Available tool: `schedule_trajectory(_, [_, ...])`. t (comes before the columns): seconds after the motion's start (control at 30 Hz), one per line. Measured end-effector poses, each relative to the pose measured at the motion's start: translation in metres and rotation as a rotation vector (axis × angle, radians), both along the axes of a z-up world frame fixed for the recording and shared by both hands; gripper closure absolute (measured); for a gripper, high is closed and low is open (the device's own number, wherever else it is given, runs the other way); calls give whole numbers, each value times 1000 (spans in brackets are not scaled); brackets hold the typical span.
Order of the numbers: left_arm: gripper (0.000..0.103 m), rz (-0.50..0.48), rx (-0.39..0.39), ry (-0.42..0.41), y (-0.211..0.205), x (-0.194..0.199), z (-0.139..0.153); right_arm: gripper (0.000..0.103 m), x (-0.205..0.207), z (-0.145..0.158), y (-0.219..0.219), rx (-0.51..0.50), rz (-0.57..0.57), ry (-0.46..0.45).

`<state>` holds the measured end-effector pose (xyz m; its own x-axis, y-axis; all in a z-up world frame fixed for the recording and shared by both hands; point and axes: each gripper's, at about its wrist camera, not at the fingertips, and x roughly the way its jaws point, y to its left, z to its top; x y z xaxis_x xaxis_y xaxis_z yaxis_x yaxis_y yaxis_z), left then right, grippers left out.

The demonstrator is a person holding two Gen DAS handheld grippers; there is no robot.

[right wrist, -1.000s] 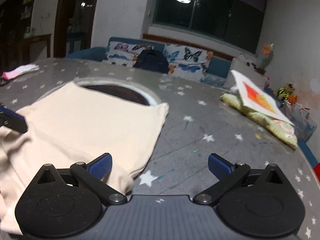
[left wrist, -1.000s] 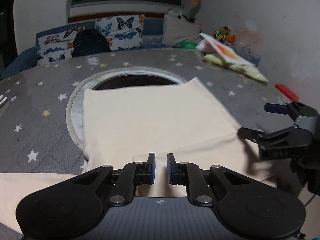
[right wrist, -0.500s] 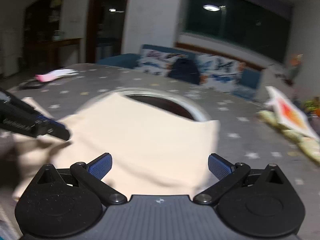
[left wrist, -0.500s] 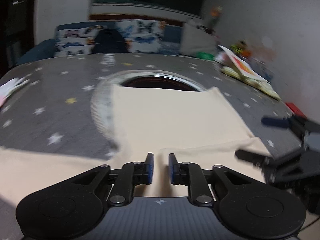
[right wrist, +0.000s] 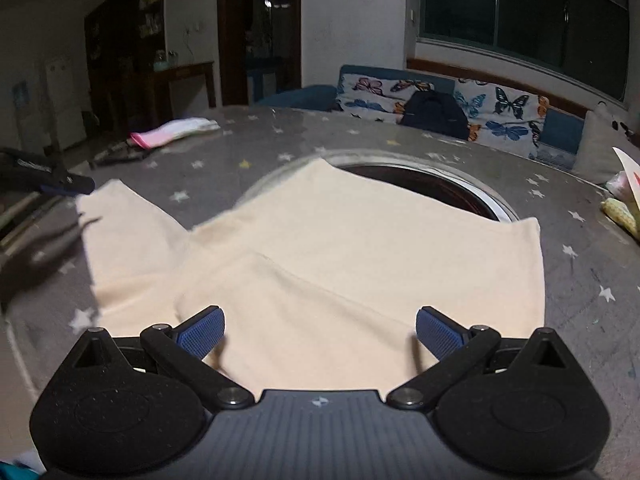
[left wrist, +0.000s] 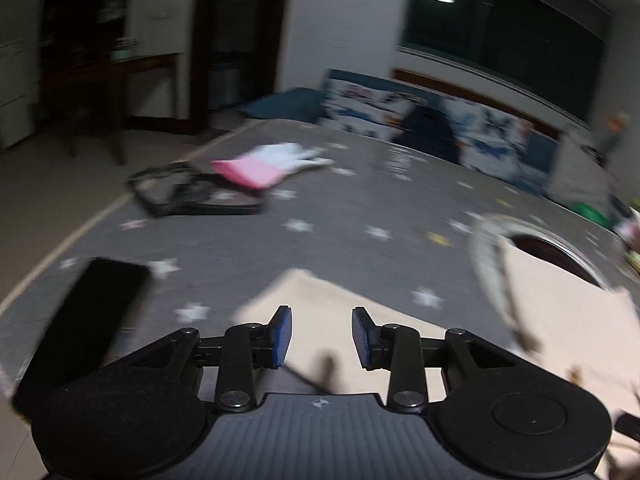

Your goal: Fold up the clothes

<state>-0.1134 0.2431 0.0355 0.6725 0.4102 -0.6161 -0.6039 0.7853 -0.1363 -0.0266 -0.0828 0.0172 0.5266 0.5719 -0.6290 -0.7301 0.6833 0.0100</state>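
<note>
The cream garment lies flat on the star-print table, partly covering the round opening at the table's middle. The left gripper hovers over the garment's left flap, jaws opening, nothing between them. The right gripper stands wide apart above the garment's near edge, gripping nothing.
</note>
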Motion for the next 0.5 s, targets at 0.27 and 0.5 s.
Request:
schedule_trajectory(0.27, [67, 80, -36, 34, 24, 2, -17, 2, 0, -4, -4, -2, -11, 43])
schedule_trajectory(0.5, [69, 104, -62, 34, 27, 7, -27, 2, 0, 4, -5, 16, -17, 20])
